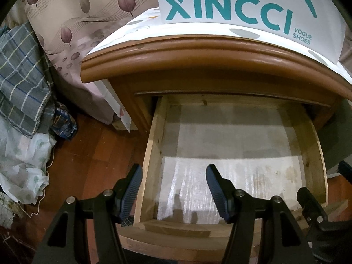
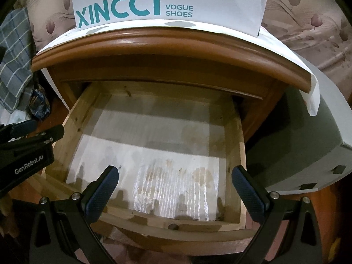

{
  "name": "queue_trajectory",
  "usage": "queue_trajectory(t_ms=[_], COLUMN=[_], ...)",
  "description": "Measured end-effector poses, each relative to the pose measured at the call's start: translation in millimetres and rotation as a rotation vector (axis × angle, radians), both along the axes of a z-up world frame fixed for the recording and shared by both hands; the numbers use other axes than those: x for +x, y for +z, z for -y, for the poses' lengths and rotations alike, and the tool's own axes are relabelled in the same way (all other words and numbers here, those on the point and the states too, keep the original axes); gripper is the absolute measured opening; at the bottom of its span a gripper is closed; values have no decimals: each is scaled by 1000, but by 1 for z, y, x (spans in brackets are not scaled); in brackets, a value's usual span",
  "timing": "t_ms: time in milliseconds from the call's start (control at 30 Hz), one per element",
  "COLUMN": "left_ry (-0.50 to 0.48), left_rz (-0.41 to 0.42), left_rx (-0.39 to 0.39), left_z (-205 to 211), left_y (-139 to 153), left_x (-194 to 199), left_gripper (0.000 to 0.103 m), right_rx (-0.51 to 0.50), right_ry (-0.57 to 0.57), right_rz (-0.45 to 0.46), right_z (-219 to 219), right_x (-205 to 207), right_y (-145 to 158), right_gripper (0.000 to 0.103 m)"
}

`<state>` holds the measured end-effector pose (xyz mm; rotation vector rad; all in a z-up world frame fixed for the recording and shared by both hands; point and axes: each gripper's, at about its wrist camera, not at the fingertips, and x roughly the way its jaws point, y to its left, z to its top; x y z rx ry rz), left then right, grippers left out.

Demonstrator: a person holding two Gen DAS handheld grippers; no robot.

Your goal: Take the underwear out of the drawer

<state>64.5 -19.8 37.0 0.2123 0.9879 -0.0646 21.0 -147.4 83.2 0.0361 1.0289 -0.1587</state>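
Left gripper: black 2-finger tool with blue ribbed pads, jaws apart, nothing between them, over the drawer's left wall.
Right gripper: same build, jaws wide apart, holding nothing.
Drawer: pale wooden box pulled out of the brown nightstand, lined with silvery foil.
Underwear: none visible in the drawer.
White XINCCI shoe bag: standing on top of the nightstand.

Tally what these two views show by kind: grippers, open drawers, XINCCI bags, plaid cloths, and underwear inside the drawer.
Grippers: 2 (left gripper, right gripper)
Open drawer: 1
XINCCI bag: 1
Plaid cloth: 1
Underwear inside the drawer: 0
Total: 5
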Motion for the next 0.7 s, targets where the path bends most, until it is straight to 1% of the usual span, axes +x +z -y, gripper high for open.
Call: queue_trajectory(t_ms=[700], left_ry=[-4], left_rz=[5], left_rx=[19], left_z=[-1], left_y=[-3], left_x=[-2], left_gripper=[62], right_rx=[-2], right_ry=[2], right_rz=[-9], right_z=[0], right_x=[1], right_y=[-1], right_gripper=[102])
